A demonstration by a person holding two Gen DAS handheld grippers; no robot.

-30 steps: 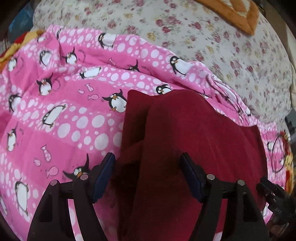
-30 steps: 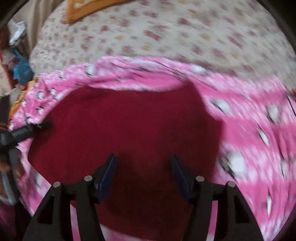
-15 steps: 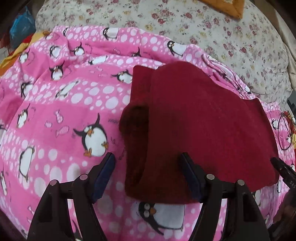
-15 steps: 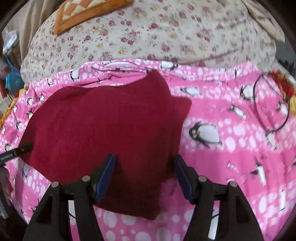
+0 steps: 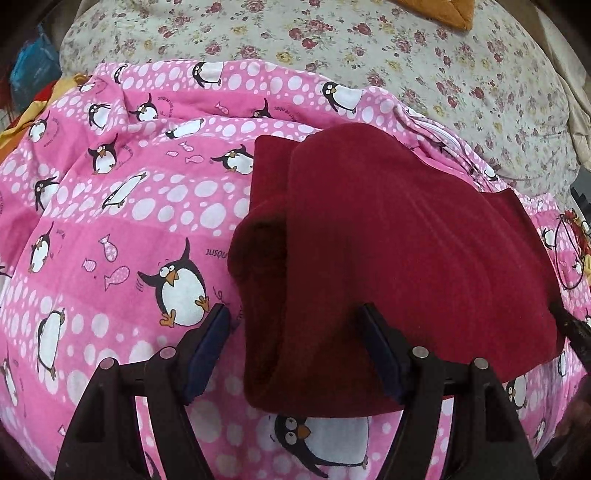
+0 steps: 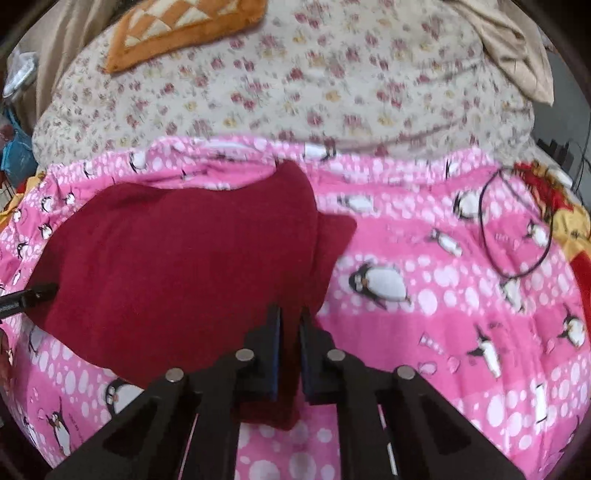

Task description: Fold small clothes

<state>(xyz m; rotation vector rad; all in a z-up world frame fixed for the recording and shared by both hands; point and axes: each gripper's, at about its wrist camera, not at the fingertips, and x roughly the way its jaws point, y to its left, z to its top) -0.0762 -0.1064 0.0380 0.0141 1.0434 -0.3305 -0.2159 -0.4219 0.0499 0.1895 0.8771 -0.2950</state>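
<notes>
A dark red garment [image 5: 388, 240] lies folded on a pink penguin blanket [image 5: 129, 221]. My left gripper [image 5: 293, 314] stands open over the garment's near left fold. Its left finger is off the cloth and its right finger is above it. In the right wrist view the same garment [image 6: 184, 258] spreads to the left. My right gripper [image 6: 290, 314] is shut on the garment's near right edge, with red cloth pinched between the blue pads. A dark tip of the left gripper [image 6: 26, 295] shows at the garment's left edge.
Cream bedding with a flower print [image 6: 295, 92] lies beyond the pink blanket [image 6: 443, 314]. On it rests an orange patterned cushion [image 6: 177, 29]. A thin black cord loop [image 6: 517, 221] lies on the blanket to the right. Clutter shows at the far left edge.
The right gripper's jaws have closed onto the garment's near right edge. The garment has gone from close under both cameras to lying flatter on the blanket. The left jaws stay equally wide.
</notes>
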